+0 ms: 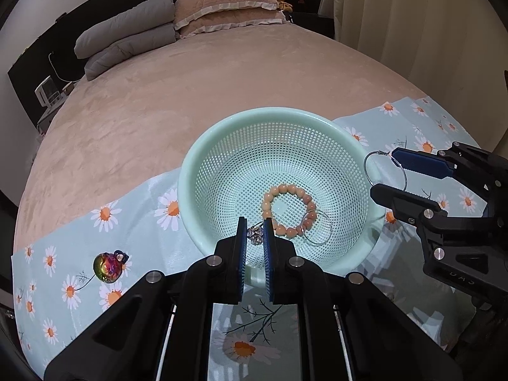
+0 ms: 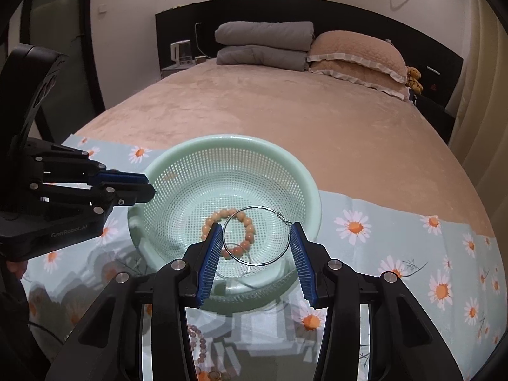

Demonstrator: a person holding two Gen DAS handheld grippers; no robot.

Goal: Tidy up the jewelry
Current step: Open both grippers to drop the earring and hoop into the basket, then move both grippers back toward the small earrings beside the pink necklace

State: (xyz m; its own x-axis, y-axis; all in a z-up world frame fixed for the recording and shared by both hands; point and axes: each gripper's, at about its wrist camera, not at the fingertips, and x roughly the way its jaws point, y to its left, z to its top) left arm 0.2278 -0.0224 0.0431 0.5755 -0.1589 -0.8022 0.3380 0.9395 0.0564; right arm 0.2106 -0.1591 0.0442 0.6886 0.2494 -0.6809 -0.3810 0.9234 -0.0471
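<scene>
Counts: 1 pale-green perforated plastic basket (image 1: 219, 139), 1 peach round-bead bracelet (image 1: 287, 209), 2 thin silver wire hoop earrings, 1 small crystal piece, 1 iridescent rainbow skull charm (image 1: 108, 267).

Basket sits on daisy-print light-blue cloth (image 1: 133, 231) over bed. Bracelet lies on basket floor w/ one loose silver hoop (image 1: 319, 228) overlapping it.

L gripper (image 1: 255, 233): jaws nearly closed, pinching clear crystal piece (image 1: 255, 234) over basket's near rim.

R gripper (image 2: 255, 241): jaws part-spread, second large silver hoop (image 2: 254, 235) spanning betw. blue pads, above basket.

Skull charm on cloth, left of basket, apart.
</scene>
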